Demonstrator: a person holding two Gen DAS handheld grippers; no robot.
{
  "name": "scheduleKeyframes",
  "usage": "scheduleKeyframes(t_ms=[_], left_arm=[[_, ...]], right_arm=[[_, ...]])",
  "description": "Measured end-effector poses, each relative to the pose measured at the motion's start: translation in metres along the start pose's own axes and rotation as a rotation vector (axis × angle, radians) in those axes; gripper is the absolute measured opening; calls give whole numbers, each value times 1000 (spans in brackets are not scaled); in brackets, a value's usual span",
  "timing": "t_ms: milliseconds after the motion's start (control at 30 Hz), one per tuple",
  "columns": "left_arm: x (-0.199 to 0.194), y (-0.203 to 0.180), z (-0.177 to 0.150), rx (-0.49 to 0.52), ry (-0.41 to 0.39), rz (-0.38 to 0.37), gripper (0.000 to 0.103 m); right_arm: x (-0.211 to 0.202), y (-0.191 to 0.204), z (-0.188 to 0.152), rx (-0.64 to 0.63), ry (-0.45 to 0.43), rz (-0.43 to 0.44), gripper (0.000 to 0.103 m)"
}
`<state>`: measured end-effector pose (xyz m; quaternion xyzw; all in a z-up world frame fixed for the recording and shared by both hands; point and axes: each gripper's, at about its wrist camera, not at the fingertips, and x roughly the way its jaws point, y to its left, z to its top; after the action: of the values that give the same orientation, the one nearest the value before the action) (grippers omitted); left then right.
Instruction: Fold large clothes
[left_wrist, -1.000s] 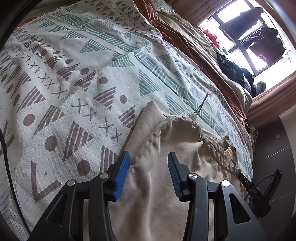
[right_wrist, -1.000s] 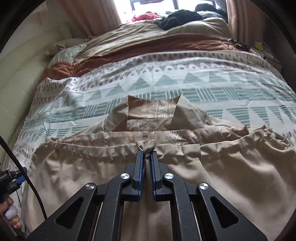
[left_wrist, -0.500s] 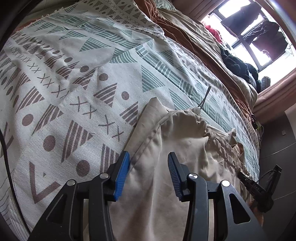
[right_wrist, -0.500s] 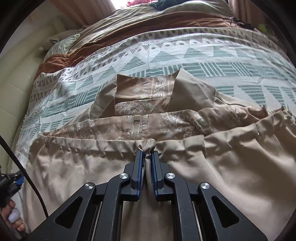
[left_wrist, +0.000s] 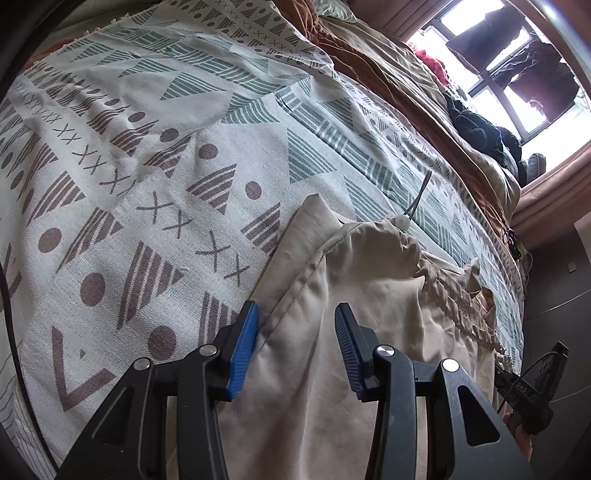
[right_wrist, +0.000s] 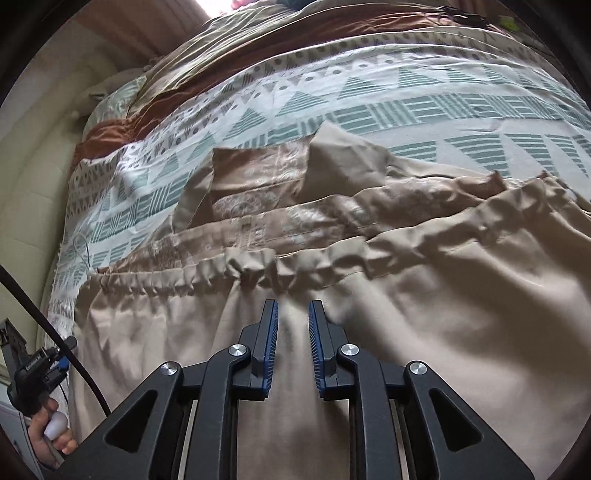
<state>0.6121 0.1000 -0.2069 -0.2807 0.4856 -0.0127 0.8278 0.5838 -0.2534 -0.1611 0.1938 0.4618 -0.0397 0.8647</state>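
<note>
A large beige garment (left_wrist: 369, 266) lies on the patterned bedspread (left_wrist: 147, 166). My left gripper (left_wrist: 297, 310) stands open over the garment's left edge, and the cloth runs beneath it without the pads pressing. In the right wrist view the gathered waistband (right_wrist: 251, 262) rests across the garment (right_wrist: 406, 295), above a brown printed layer (right_wrist: 258, 177). My right gripper (right_wrist: 293, 306) sits just short of that waistband. Its jaws are opening, with flat cloth below and nothing pinched between them.
Beyond the bedspread (right_wrist: 369, 107) a brown duvet (left_wrist: 369, 62) covers the far side of the bed. Dark clothes (left_wrist: 476, 129) are heaped by the window. A hand (right_wrist: 51, 432) with the other gripper shows at the lower left, beside a cream padded headboard (right_wrist: 33, 166).
My right gripper has let go of the waistband and drawn back a little; the band now lies loose ahead of the jaws. The left gripper has barely shifted and kept its width.
</note>
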Motion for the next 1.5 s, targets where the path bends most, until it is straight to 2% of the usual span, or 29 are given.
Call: scheduleKeyframes(t_ms=[133,300,533,567,633,700,733,767,967,1167,1233,1267,1333,1433,1500], left_arm=[[1,0,1,-5,-3,2,44],[-5,1,1,-20,2,18,44],[-35,8,-3,-73,-2,-15,44],[-39,9,-4,-77,-1,-14,46],[-48,9,-6,-83,-8,-19,63],[-59,9,-8,-85,-27,-29,71],[-64,8,-9,-83,-34,-33,72],[-71,7,-11,-81,-41,-39,72],[-91,12,-27,-112,-46,-69,72],[-105,28,-63,-149,-67,-68,72],[-112,37,-73,-181,-80,-92,72],[-118,39,-77,-187,-95,-84,72],[-134,43,-88,-182,-143,-9,72],[-143,53,-103,-206,-147,-36,72],[-145,61,-114,-228,-146,-32,72]], right_arm=[[16,13,2,-45,7,-23,14],[26,13,8,-30,-10,-25,14],[-2,12,3,14,-58,-35,14],[-8,13,1,19,-66,-26,14],[-21,14,-2,24,-87,-3,16],[-35,17,-7,18,-104,16,51],[-40,18,-10,15,-108,26,84],[-46,19,-14,11,-117,41,89],[-74,22,-42,-5,-121,62,89],[-107,13,-59,-7,-143,48,89],[-115,14,-67,-14,-148,52,89],[-118,14,-71,-15,-147,52,89],[-124,9,-79,0,-141,60,89],[-134,1,-90,23,-135,88,89],[-142,-2,-98,13,-139,70,89]])
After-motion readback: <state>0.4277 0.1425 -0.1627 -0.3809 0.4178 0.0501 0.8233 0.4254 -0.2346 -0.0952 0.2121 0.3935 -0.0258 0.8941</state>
